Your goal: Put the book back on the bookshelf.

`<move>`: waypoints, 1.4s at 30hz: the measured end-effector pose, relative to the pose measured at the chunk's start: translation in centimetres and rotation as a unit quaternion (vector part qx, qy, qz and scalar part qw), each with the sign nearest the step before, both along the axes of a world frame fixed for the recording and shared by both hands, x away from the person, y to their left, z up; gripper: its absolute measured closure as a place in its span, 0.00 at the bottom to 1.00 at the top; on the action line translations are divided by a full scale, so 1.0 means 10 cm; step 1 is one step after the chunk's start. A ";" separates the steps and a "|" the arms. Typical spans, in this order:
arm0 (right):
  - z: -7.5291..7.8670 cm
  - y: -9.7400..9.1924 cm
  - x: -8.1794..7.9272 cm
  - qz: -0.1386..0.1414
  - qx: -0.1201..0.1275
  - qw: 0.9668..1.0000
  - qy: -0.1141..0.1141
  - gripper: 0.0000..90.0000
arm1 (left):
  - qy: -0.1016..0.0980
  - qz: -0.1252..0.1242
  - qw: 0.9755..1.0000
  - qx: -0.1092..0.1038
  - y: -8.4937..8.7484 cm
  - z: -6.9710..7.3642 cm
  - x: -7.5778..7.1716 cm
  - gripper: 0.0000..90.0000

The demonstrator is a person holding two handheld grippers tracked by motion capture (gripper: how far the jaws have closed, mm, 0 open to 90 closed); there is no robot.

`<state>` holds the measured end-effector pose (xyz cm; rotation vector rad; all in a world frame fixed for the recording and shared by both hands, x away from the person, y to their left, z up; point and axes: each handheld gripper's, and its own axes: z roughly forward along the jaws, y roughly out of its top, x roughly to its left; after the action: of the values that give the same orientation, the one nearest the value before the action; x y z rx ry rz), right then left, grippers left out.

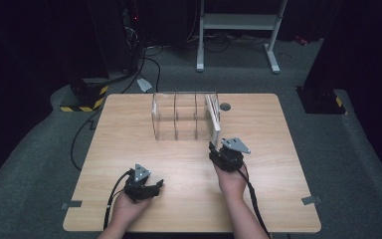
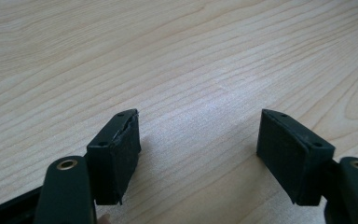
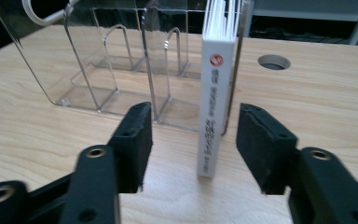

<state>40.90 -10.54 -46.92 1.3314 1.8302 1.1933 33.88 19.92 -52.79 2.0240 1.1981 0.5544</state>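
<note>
Wooden tabletop, clear divider rack holding white book. Right gripper jaws wide around book spine; left gripper jaws wide, empty.

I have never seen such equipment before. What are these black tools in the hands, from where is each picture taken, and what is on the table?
A person sits at a wooden table and holds a hand-operated two-jaw gripper in each hand. The high view looks down from above. The other two pictures come from cameras riding on the grippers, looking along their black jaws.

The left gripper is open over bare wood and holds nothing. The right gripper is also open; a thin white book stands between its jaws, not yet squeezed. The book sits in the end compartment of a clear plastic rack, sticking out at the front. A round hole lies in the tabletop beside the rack.
</note>
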 end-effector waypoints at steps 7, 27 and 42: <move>0.00 -0.10 0.00 -0.002 0.002 1.000 -0.019 0.81 | 0.001 0.000 1.000 0.001 0.00 0.00 0.00 0.33; 0.00 -0.05 0.19 -0.006 -0.009 1.000 -0.009 0.81 | 0.001 -0.001 1.000 0.001 0.00 0.00 0.00 0.33; 0.00 0.00 0.22 -0.010 0.002 1.000 -0.006 0.83 | 0.001 -0.001 1.000 0.000 0.00 0.00 0.00 0.33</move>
<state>43.11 -10.55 -46.92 1.3382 1.8021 1.1922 33.87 19.93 -52.78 2.0249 1.1976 0.5525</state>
